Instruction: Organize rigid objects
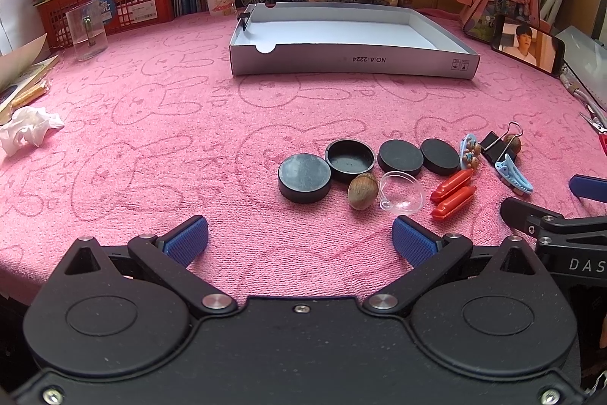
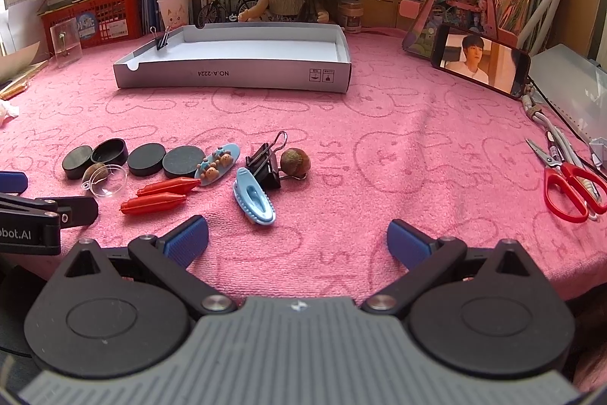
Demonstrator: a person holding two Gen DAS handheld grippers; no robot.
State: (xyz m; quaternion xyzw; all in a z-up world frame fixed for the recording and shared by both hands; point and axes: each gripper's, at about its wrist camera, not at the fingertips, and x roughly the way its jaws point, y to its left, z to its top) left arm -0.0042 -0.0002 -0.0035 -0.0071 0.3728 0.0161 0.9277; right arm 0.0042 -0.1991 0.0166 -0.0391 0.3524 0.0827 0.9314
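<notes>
Both grippers, left (image 1: 299, 238) and right (image 2: 297, 238), fingers apart (nothing held), face small items before tray (image 1: 353, 61)

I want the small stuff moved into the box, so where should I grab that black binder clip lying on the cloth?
Probably take the black binder clip by its folded black body, coming from above with the right claw, which is open and nearest. The body is the widest solid part, while its wire handle sticks up thin and loose. Close across the body, clear of the brown nut touching its right side and the blue hair clip in front.
</notes>
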